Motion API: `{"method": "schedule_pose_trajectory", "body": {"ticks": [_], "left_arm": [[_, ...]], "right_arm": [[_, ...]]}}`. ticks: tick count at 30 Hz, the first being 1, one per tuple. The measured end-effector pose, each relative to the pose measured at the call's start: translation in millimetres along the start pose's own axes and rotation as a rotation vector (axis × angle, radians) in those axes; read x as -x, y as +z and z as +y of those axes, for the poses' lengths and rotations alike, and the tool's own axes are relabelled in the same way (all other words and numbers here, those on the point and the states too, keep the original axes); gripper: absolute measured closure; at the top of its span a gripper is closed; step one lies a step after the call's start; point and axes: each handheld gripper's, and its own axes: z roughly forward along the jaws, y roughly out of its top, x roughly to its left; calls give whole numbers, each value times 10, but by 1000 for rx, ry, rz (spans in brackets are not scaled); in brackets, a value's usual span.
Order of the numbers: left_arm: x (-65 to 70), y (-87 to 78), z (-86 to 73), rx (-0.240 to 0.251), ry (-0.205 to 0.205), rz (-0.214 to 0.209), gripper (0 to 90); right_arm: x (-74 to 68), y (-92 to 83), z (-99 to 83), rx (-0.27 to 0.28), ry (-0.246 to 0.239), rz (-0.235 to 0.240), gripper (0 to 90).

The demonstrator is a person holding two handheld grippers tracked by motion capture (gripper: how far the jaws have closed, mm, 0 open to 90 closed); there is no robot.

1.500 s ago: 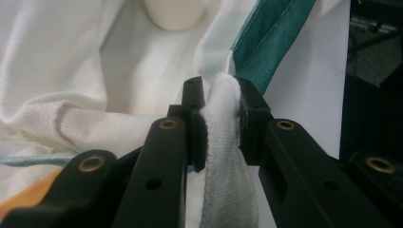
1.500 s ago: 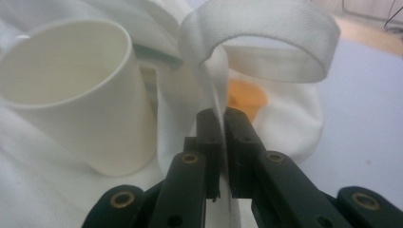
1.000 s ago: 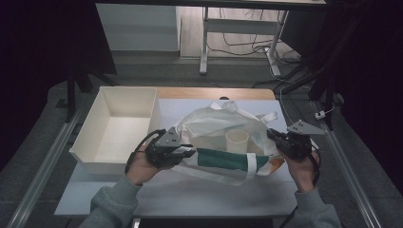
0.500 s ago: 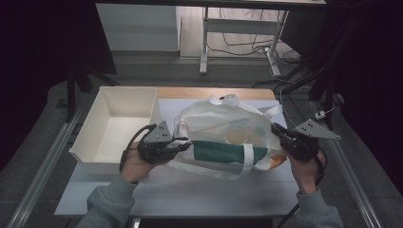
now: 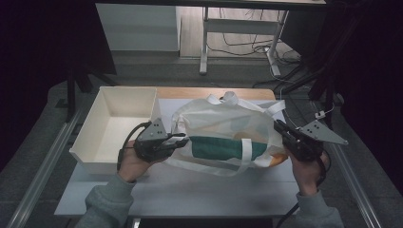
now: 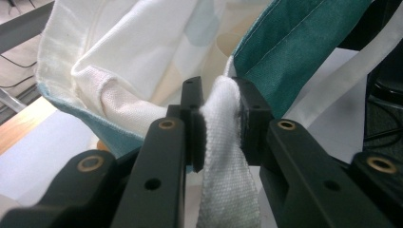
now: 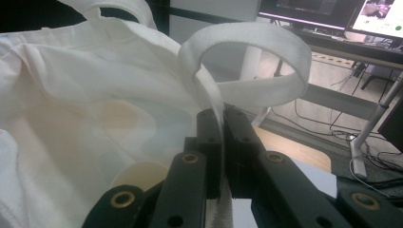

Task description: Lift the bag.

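While both hands grip from the near side, the left tool [image 5: 177, 141] is clamped on a white woven strap [image 6: 227, 156] of the cream cloth tote bag with a dark green band [image 5: 223, 130]; in the left gripper view the strap is pinched between the two black jaws and runs down between them, with the green fabric just beyond on the right and the cream fabric bunched to the left. The right tool [image 5: 281, 129] is likewise closed on the bag's other side: in the right gripper view a thin white strap [image 7: 247, 61] passes between the jaws, which stand pressed together on it, and it loops up and over just past their tips. The bag lies on the white desk [image 5: 190, 190] between the two tools, its mouth slack and a pale round shape showing faintly through the cloth near the right tool. Beyond the left tool, just to its outer side, stands an open white rectangular box [image 5: 119, 123]. A person's left hand [image 5: 130, 164] and right hand [image 5: 306, 168] hold the tools, grey sleeves below.
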Motion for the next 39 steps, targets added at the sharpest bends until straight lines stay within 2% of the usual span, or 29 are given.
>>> {"method": "schedule_pose_trajectory", "body": {"ticks": [12,15,22,26,28,30,35,38,39], "left_arm": [[-87,-37,54,20,-12,35,758],[-156,-122,144,63,-24,45,758],[-273,-377,440,146,-2,104,760],[-263,-472,567,186,21,127,761],[-259,-448,577,175,23,131,761],[-270,-391,547,151,16,125,760],[-343,-178,425,90,-30,97,762],[-401,-33,370,57,-55,92,763],[-422,9,355,53,-66,85,766]], "right_arm": [[-18,30,81,17,-15,-9,858],[-12,65,220,36,-22,-10,859],[18,143,667,86,-64,-15,861],[52,131,825,152,-34,-15,861],[82,189,817,133,-14,-11,860],[125,279,753,81,15,4,860],[208,499,547,-53,42,39,859],[251,651,408,-117,45,33,859],[261,678,379,-121,45,28,859]]}}
